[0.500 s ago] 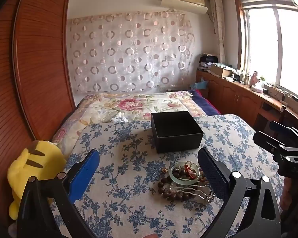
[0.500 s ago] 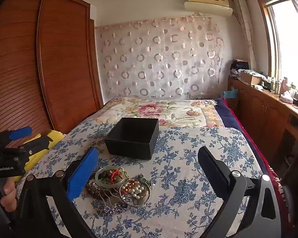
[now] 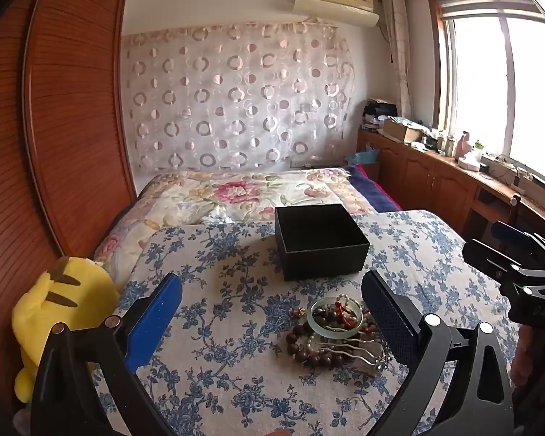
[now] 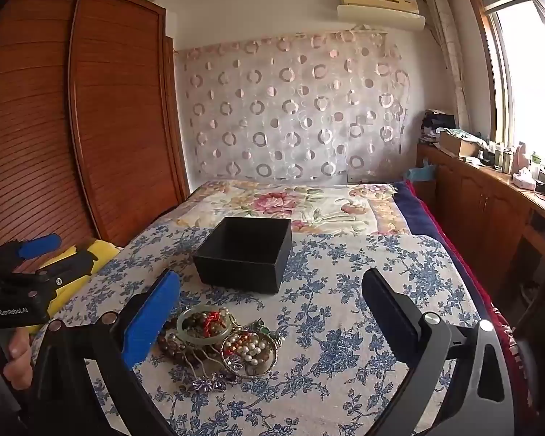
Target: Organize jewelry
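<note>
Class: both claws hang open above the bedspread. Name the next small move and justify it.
Probably lower the right claw onto the jade bangle topping the jewelry pile; the black box behind stands open and looks empty.

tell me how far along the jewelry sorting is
Nothing looks done yet: the black box shows no jewelry inside, though its floor is partly hidden. Nothing is in hand: the left gripper and right gripper are both open and empty above the bedspread. Left to do: the whole pile, including the jade bangle and pearls, lies in front of the box.
</note>
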The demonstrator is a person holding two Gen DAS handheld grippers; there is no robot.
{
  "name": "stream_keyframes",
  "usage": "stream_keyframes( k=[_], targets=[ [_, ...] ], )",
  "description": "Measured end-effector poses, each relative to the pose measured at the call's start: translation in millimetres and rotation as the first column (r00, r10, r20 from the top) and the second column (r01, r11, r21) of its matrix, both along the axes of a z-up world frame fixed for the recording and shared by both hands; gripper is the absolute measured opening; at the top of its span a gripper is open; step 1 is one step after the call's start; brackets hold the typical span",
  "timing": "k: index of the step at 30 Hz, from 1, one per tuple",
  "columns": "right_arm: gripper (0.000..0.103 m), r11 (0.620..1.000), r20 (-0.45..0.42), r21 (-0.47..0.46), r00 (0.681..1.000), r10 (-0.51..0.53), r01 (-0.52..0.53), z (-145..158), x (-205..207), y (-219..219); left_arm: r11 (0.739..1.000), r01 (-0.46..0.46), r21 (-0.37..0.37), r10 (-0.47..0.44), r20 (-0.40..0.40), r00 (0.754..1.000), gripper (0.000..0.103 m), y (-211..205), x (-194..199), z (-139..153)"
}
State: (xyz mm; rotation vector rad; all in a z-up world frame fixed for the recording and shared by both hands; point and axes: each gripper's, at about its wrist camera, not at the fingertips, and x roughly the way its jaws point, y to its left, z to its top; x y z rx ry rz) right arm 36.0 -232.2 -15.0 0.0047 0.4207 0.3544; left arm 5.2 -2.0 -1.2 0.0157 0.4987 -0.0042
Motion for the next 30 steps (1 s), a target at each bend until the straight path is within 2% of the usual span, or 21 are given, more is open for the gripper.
stream_keyframes(
  k=[19, 21, 29, 30],
  targets=[
    [0.101, 1.000, 0.000, 0.000, 1.000, 0.003, -0.003, 2.3, -0.5, 1.5, 1.000, 0.004, -0.001, -0.004, 0.005, 1.000, 0.096, -14.4, -10.4, 4.6],
    [0.101, 1.000, -0.001, -0.001, 1.000, 0.004, -0.004, 2.9, -0.7, 1.7, 1.000, 0.005, -0.004, -0.005, 0.008, 1.000, 0.096, -3.8, -7.5, 2.4],
    [0.101, 1.000, 0.001, -0.001, 1.000, 0.004, -0.004, 3.0, -1.3, 2.2, 1.000, 0.005, -0.002, -0.005, 0.007, 1.000, 0.096, -13.3, -10.4, 4.1],
    [0.101, 1.000, 0.001, -0.001, 1.000, 0.004, -0.004, 3.2, -1.3, 2.3, 1.000, 0.004, -0.004, -0.004, 0.007, 1.000, 0.096, -3.7, -7.6, 2.3]
  ],
)
